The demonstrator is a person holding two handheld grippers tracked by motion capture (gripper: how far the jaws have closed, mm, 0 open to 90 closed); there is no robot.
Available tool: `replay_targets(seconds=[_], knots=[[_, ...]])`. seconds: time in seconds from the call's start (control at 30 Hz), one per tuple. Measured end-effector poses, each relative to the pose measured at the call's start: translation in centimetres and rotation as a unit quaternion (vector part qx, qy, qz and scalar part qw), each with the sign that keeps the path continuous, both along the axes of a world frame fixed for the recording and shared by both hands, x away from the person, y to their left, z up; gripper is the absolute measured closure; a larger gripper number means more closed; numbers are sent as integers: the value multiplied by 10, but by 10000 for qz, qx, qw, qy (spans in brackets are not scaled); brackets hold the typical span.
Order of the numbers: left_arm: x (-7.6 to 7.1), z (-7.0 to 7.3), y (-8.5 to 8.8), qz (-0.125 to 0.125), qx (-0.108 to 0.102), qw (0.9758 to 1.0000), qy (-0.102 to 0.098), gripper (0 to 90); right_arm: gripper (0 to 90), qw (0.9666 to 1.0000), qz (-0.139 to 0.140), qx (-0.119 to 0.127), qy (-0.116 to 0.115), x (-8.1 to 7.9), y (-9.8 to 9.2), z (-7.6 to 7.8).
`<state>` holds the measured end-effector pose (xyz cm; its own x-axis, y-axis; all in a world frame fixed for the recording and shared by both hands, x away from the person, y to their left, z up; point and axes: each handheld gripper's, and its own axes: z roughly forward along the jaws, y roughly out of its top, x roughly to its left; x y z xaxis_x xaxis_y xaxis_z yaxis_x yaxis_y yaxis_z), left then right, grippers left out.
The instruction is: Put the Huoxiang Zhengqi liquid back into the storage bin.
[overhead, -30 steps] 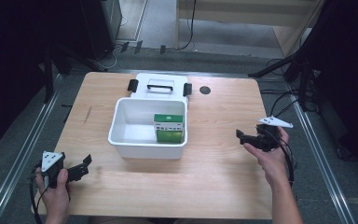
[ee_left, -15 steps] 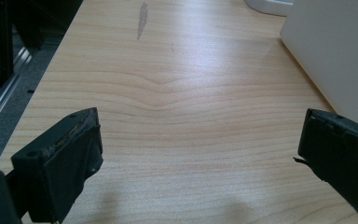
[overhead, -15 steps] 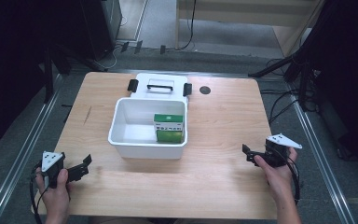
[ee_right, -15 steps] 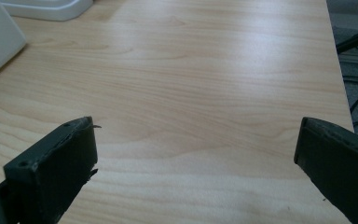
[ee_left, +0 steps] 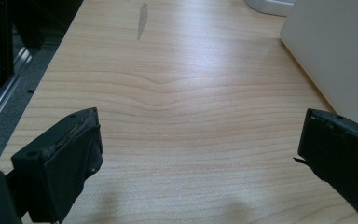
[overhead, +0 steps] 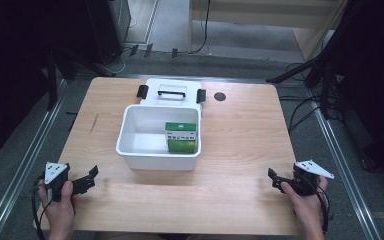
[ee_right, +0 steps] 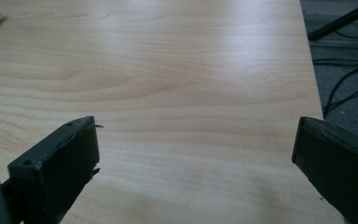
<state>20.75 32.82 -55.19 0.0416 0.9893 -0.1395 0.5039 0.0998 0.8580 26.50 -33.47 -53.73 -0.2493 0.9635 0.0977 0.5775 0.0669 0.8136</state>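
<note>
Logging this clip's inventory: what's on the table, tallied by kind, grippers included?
Bin: 1
Lid: 1
Green boxes: 2, as far as I can tell, stacked in the bin
Grippers: 2, left gripper and right gripper, both open
Total: 6

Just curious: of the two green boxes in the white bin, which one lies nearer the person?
The plain green box, lower in the high view, against the bin's near wall. The other green box, with a white printed band, sits behind it, toward the lid.
</note>
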Motion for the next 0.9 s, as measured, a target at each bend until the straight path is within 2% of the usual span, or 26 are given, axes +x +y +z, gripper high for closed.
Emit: replay_targets(seconds=[0.2, 0.37, 0.43, 0.57, 0.9], knots=[[0, 0, 0, -12, 8, 10000, -2, 6, 16, 9999, -105, -76, 4, -20, -11, -7], [0, 0, 0, -7, 7, 10000, -2, 6, 35, 9996, -243, 96, -77, -35, -23, -9], [0, 0, 0, -3, 7, 10000, 5, 6, 38, 9992, -305, 238, -109, -40, -25, -10], [1, 0, 0, -5, 1, 10000, 21, 7, 38, 9989, -321, 272, -203, -44, -25, -10], [1, 0, 0, -21, -30, 10000, 21, 6, 53, 9991, -317, 277, -59, -40, -24, -11]])
